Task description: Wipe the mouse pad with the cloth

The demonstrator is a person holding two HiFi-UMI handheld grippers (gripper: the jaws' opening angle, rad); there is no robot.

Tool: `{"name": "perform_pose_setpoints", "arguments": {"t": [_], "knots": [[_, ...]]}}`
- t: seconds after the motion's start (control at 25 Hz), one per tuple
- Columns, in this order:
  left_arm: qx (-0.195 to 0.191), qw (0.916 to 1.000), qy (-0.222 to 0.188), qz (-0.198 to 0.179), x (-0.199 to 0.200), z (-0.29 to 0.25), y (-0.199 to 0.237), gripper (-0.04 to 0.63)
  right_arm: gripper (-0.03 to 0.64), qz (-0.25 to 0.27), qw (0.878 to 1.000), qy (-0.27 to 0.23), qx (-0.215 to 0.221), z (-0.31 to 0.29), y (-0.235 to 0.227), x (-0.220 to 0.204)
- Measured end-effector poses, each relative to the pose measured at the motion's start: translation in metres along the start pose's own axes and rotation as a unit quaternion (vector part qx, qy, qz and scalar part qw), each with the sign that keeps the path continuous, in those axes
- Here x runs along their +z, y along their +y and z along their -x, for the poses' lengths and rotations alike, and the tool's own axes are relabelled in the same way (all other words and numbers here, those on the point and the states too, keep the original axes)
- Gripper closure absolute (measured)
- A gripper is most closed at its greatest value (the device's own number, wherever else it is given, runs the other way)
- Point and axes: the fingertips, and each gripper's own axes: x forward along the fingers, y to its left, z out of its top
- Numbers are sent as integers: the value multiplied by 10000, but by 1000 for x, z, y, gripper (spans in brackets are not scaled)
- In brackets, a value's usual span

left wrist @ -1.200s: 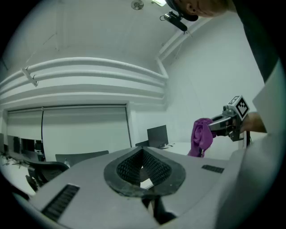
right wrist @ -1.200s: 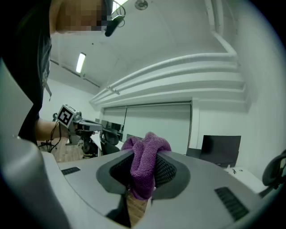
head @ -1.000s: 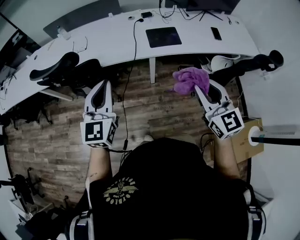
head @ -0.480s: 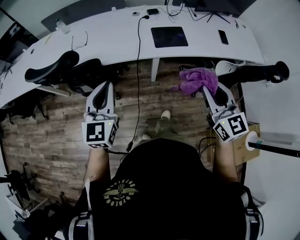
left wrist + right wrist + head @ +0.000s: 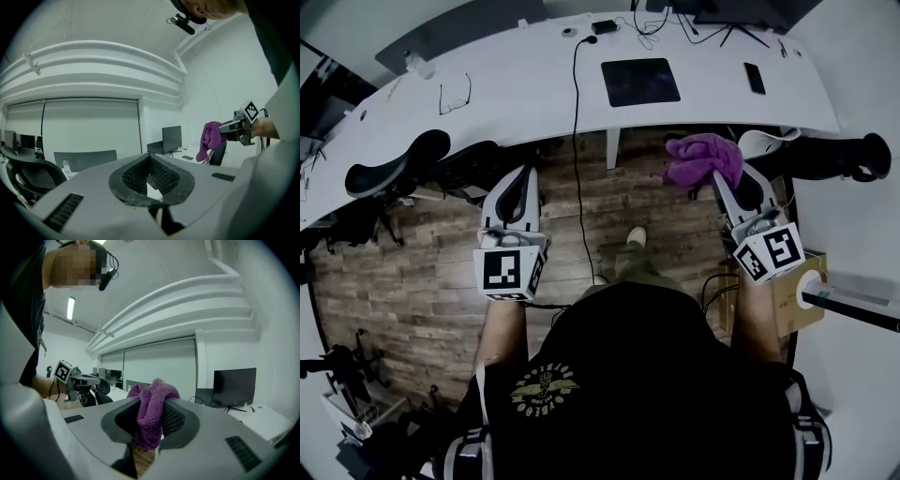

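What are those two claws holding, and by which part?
The right gripper pinches the purple cloth by a bunched fold, the rest spilling over its jaws. The left gripper holds nothing.

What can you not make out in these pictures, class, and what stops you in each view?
1. Mouse pad, head view: too small to show any dirt.
2. Cloth, right gripper view: the pinched part is hidden by the right gripper's pads.
3. Monitor, head view: cut off by the top edge.
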Motion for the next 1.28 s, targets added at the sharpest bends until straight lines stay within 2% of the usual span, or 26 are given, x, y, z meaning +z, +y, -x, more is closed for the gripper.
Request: {"name": "perform_pose_setpoints", "arguments": {"t": [0.6,0.92,1.28], "knots": [[227,9996,61,153,6,-74,18,594,526,3,9997,47,228,-58,-55,8],[207,9997,58,-66,23,-106,4,594,526,-35,9993,-12,385,-67,-84,14],[529,9985,-46,-166,44,-140,-9,594,526,-71,9978,-251,604,-83,-131,21]]}}
